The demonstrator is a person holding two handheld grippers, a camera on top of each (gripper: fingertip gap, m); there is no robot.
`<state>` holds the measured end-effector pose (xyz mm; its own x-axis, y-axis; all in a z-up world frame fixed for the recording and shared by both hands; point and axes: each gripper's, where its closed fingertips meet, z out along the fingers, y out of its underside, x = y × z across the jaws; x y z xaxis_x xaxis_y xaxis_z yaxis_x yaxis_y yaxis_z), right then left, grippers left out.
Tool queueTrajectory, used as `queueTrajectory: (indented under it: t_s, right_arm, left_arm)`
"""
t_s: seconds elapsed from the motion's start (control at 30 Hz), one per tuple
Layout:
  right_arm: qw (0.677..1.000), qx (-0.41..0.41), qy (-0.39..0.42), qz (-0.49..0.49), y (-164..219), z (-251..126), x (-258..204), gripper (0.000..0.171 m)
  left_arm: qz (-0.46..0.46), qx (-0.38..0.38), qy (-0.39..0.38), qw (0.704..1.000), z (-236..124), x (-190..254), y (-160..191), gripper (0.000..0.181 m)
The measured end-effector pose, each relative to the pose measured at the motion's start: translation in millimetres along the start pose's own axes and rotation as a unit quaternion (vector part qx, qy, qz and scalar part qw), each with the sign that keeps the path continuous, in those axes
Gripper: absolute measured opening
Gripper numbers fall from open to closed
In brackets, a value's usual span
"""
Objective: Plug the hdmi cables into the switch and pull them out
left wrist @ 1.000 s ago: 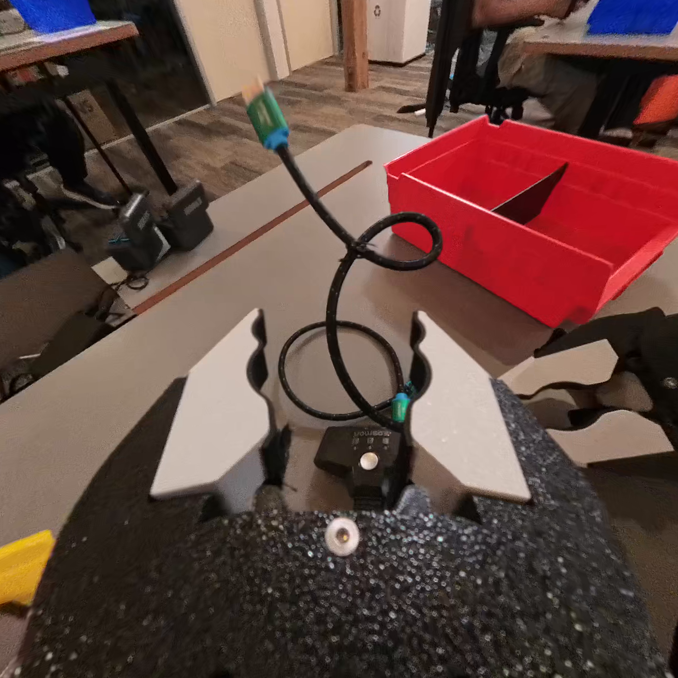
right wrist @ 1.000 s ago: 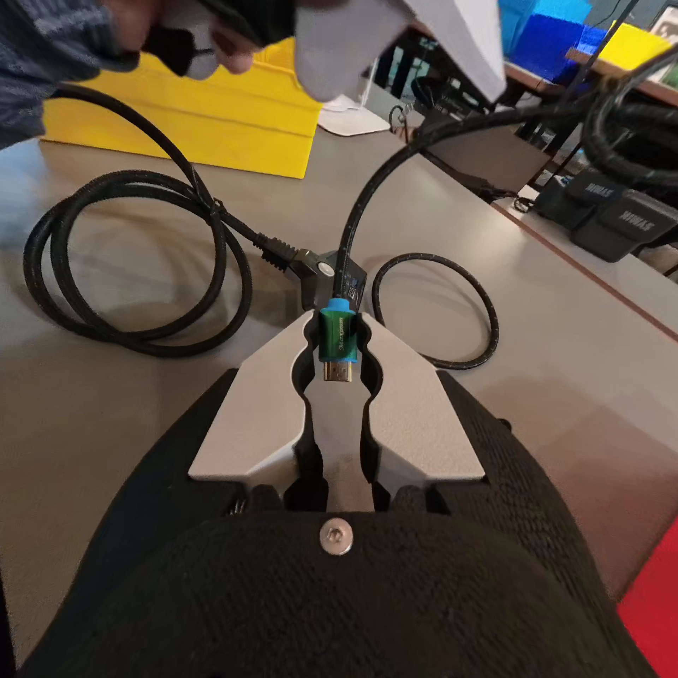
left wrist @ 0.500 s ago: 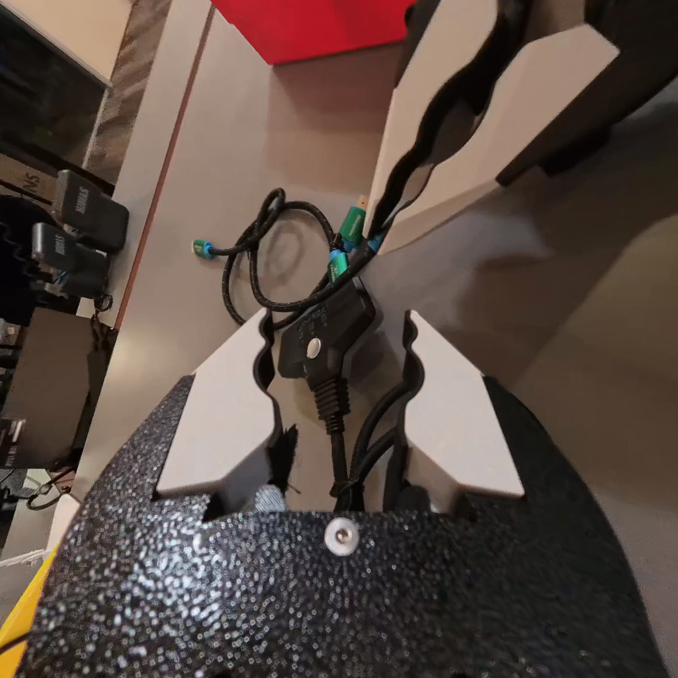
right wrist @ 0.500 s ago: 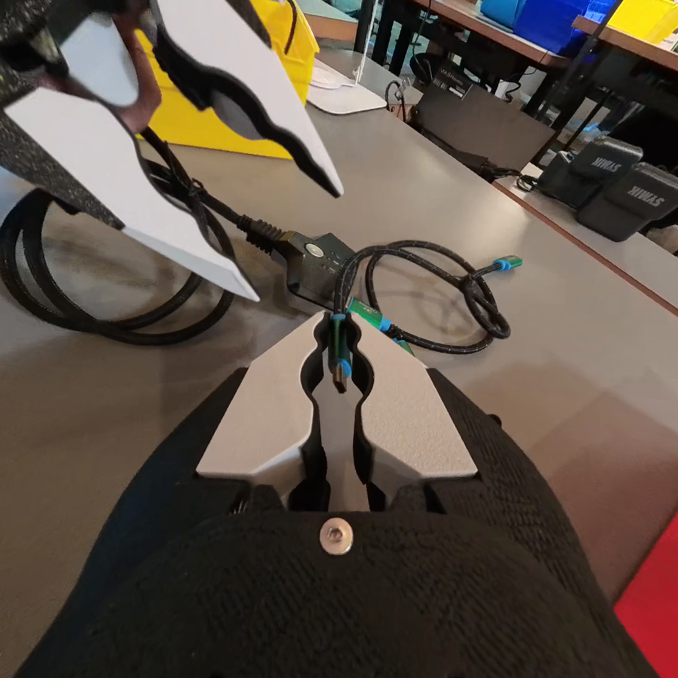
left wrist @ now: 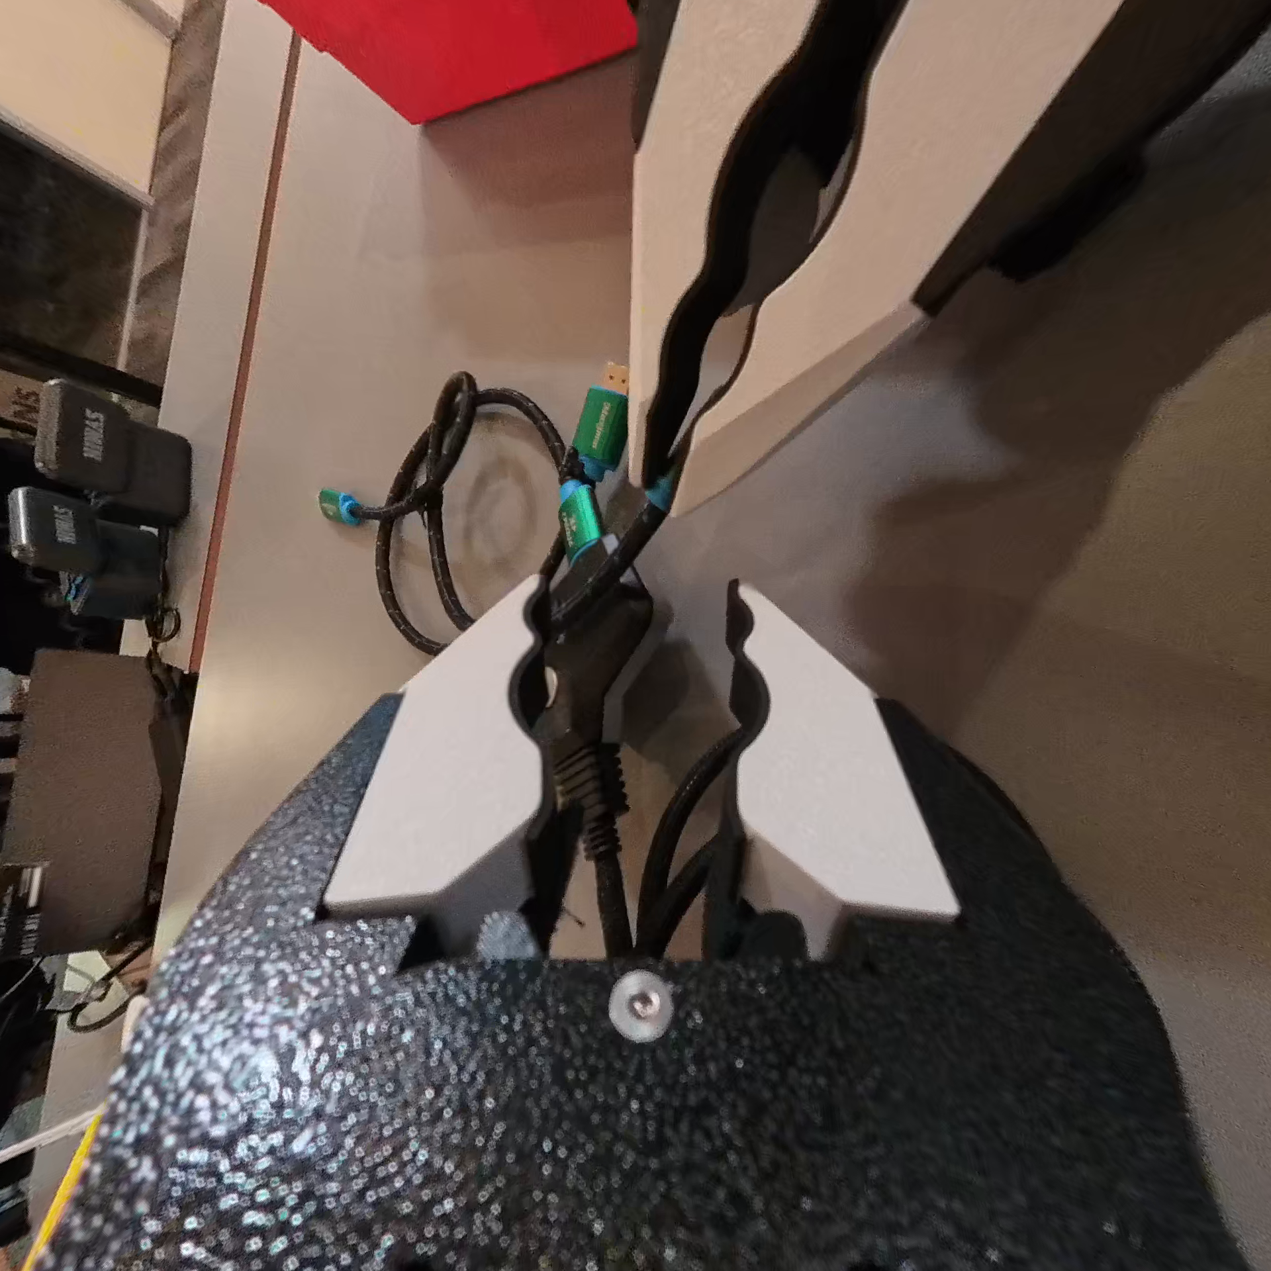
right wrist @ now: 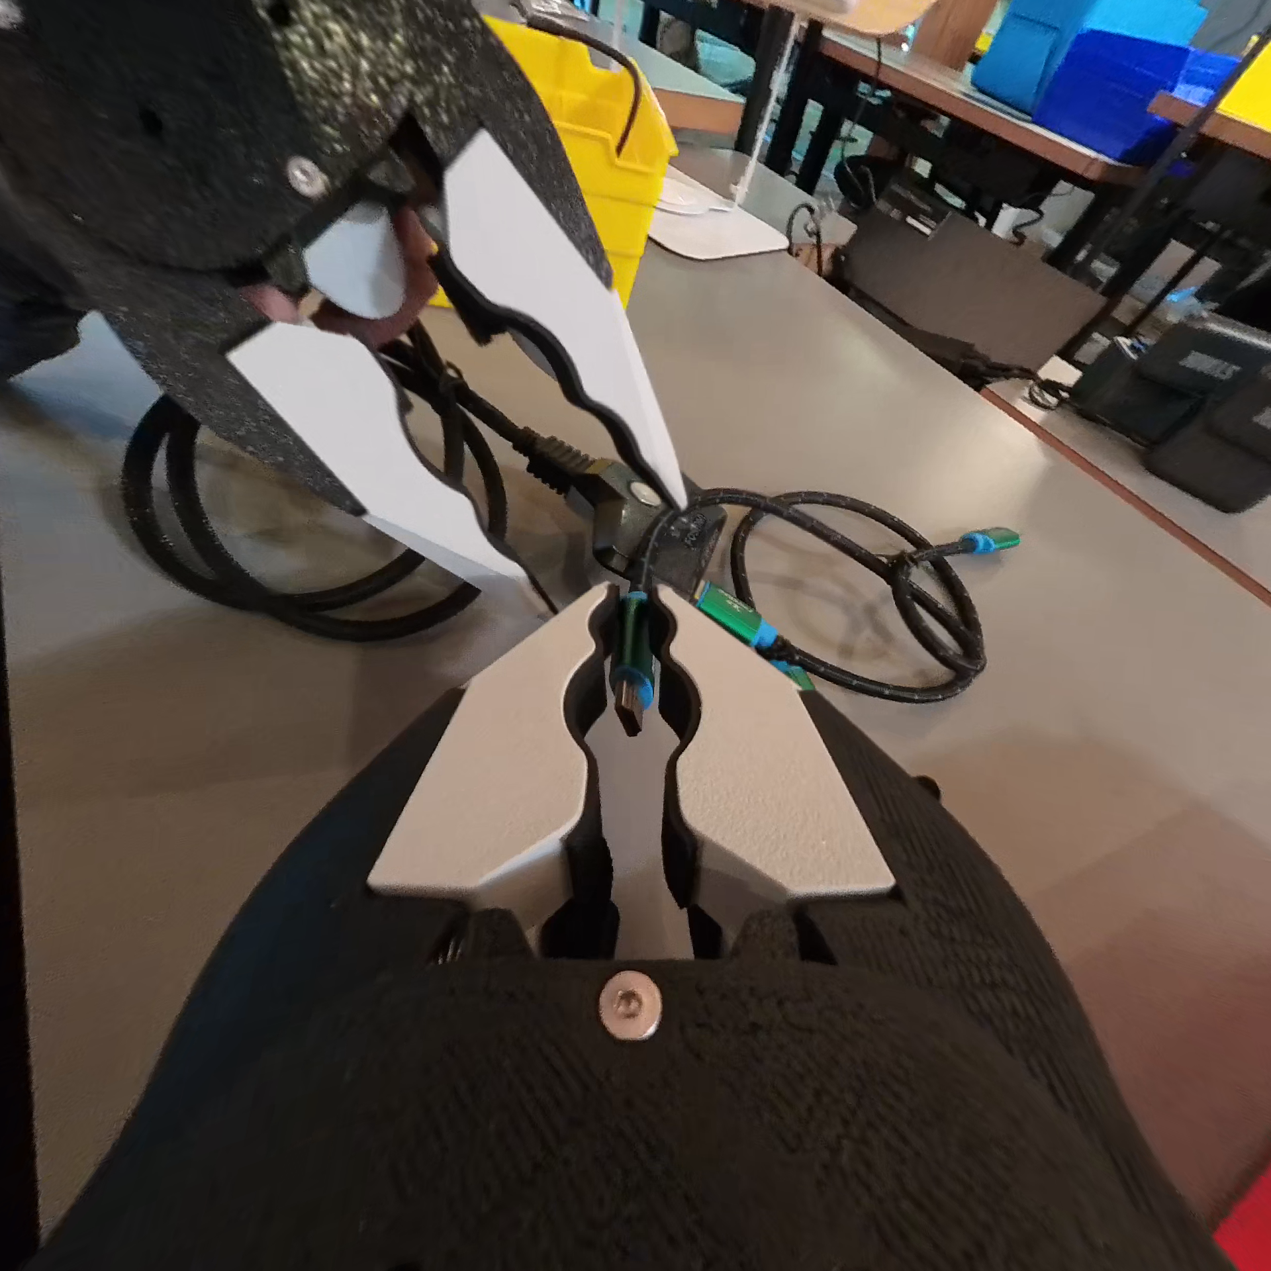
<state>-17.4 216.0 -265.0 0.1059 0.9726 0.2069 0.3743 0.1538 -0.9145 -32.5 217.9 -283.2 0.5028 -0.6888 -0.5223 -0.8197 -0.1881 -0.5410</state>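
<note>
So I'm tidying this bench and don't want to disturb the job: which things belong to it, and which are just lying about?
Part of the job:
- black switch on the table
- green HDMI plug pinched in the right hand-held gripper
- the other green-ended cables
- left hand-held gripper, open around the switch

Lying about:
- yellow bin
- red bin
- black battery packs

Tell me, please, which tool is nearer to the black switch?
Left: the left tool straddles the switch, open. The right tool sits just short, shut on a green plug.

Warm indoor light, soft shadows on the table (left wrist: 1031,550), heavy fisheye stretch, edges kinda motion-blurred, background mushy.
</note>
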Motion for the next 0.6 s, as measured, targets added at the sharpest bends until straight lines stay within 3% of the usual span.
queueTrajectory:
  t_s: [0.23, 0.4, 0.47, 0.6]
  right_arm:
    - [0.997, 0.051, -0.039, -0.036, -18, -8, -14, 0.000]
    - [0.993, 0.090, -0.034, -0.068, -32, -19, -14, 0.000]
    - [0.994, 0.086, -0.020, -0.072, -34, -24, -6, 0.011]
    - [0.993, 0.084, 0.007, -0.082, -38, -37, 11, 0.020]
  left_arm:
    - [0.054, -0.009, -0.008, 0.998, 3, 7, 3, 0.033]
    - [0.090, -0.022, -0.043, 0.995, 6, 0, 2, 0.011]
    - [0.098, -0.023, -0.037, 0.994, 7, 3, 1, 0.014]
    - [0.145, 0.004, -0.010, 0.989, 9, 18, -15, 0.047]
